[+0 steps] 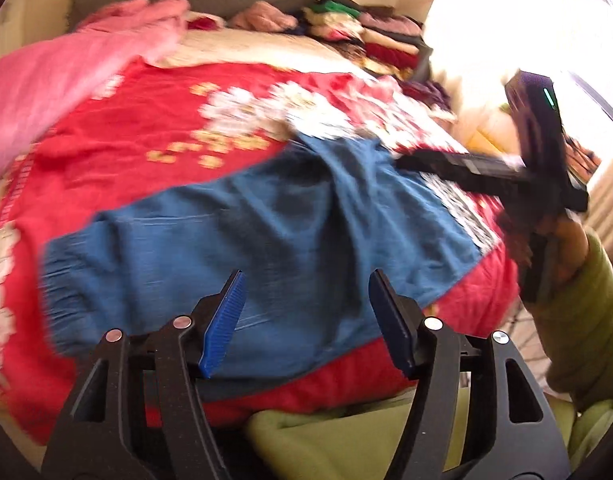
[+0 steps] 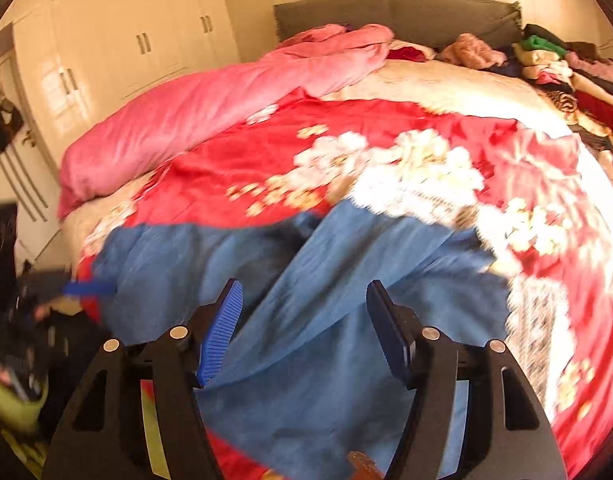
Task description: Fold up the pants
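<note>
Blue pants (image 1: 266, 220) lie spread and creased across a red floral bedspread (image 1: 126, 140). In the left wrist view my left gripper (image 1: 306, 276) hangs above the near edge of the pants, open, with nothing between its blue pads. To the right, a hand in a green sleeve holds my right gripper (image 1: 466, 168) over the far right part of the pants, blurred. In the right wrist view my right gripper (image 2: 304, 284) is open above the pants (image 2: 326, 320), its pads apart from the cloth. My left gripper (image 2: 86, 288) shows as a blur at the left edge.
A pink quilt (image 2: 206, 112) is bunched along the left side of the bed. A pile of folded clothes (image 2: 566, 68) sits at the back right by the grey headboard (image 2: 406, 12). White wardrobe doors (image 2: 126, 40) stand to the left. A bright window (image 1: 546, 20) is at the right.
</note>
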Motion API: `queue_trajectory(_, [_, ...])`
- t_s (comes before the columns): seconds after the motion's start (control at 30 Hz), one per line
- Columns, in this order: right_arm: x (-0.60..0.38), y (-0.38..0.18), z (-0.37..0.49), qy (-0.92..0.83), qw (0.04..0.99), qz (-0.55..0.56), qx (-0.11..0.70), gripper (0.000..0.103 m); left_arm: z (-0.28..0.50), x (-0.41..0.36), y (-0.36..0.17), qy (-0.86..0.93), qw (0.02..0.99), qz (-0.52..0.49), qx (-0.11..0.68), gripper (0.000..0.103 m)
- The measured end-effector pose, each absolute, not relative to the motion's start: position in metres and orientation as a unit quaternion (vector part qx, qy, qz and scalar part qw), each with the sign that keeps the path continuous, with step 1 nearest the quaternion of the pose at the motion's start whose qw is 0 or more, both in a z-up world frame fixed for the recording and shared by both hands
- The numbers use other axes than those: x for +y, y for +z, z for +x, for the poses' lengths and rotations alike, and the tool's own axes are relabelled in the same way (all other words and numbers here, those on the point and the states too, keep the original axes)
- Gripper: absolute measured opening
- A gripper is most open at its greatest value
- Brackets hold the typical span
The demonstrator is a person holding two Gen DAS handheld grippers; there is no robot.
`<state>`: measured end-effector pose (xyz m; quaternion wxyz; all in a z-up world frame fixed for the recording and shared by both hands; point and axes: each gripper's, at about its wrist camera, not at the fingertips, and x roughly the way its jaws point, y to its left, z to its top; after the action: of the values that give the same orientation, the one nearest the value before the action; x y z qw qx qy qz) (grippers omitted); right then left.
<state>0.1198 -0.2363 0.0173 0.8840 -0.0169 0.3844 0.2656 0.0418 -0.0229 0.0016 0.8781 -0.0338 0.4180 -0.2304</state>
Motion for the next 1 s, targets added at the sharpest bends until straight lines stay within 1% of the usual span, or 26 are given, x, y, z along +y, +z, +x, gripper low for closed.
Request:
queue_trajectory(0.17, [-0.234, 0.019, 0.173, 0.256, 0.879, -0.016, 0.402, 0.063, 0.064, -0.06, -0.018, -0.259, 0.857, -0.025, 0.445, 0.055])
queue_trajectory(0.3, [-0.216, 0.01, 0.22, 0.25, 0.864, -0.017, 0.436, 0.063, 0.088, -0.079, -0.029, -0.268, 0.846, -0.042, 0.46, 0.054])
queue_trajectory(0.33, [-0.211, 0.008, 0.226, 0.248, 0.863, -0.024, 0.439, 0.063, 0.092, -0.081, -0.031, -0.266, 0.845, -0.046, 0.461, 0.052])
queue_trajectory(0.37, [-0.204, 0.004, 0.236, 0.242, 0.862, -0.034, 0.444, 0.063, 0.096, -0.084, -0.032, -0.269, 0.844, -0.052, 0.461, 0.044])
queue_trajectory(0.4, [-0.197, 0.0, 0.244, 0.231, 0.862, -0.044, 0.448, 0.063, 0.1, -0.087, -0.035, -0.273, 0.843, -0.055, 0.461, 0.038])
queue_trajectory(0.43, [-0.189, -0.006, 0.254, 0.221, 0.862, -0.056, 0.454, 0.063, 0.101, -0.09, -0.038, -0.272, 0.842, -0.053, 0.462, 0.023])
queue_trajectory(0.47, [-0.182, -0.011, 0.263, 0.219, 0.859, -0.061, 0.458, 0.063, 0.101, -0.094, -0.041, -0.277, 0.84, -0.05, 0.465, 0.01])
queue_trajectory(0.5, [-0.177, -0.015, 0.268, 0.219, 0.858, -0.063, 0.46, 0.063, 0.099, -0.097, -0.044, -0.284, 0.838, -0.045, 0.465, 0.008])
queue_trajectory(0.7, [-0.163, -0.049, 0.306, 0.164, 0.855, -0.088, 0.484, 0.063, 0.09, -0.112, -0.059, -0.296, 0.831, -0.019, 0.47, 0.008])
queue_trajectory(0.73, [-0.168, -0.053, 0.311, 0.157, 0.856, -0.083, 0.486, 0.059, 0.089, -0.112, -0.059, -0.297, 0.832, -0.019, 0.469, 0.008])
queue_trajectory(0.77, [-0.176, -0.055, 0.313, 0.152, 0.858, -0.072, 0.486, 0.043, 0.09, -0.111, -0.058, -0.3, 0.832, -0.022, 0.467, 0.008])
queue_trajectory(0.8, [-0.186, -0.053, 0.313, 0.154, 0.86, -0.054, 0.484, 0.036, 0.09, -0.109, -0.056, -0.301, 0.832, -0.027, 0.465, 0.008])
queue_trajectory(0.87, [-0.208, -0.045, 0.309, 0.162, 0.863, -0.012, 0.479, 0.012, 0.088, -0.104, -0.053, -0.301, 0.834, -0.032, 0.46, 0.008])
queue_trajectory(1.0, [-0.26, -0.014, 0.277, 0.154, 0.883, 0.029, 0.442, 0.011, 0.085, -0.098, -0.05, -0.299, 0.837, -0.039, 0.456, 0.008])
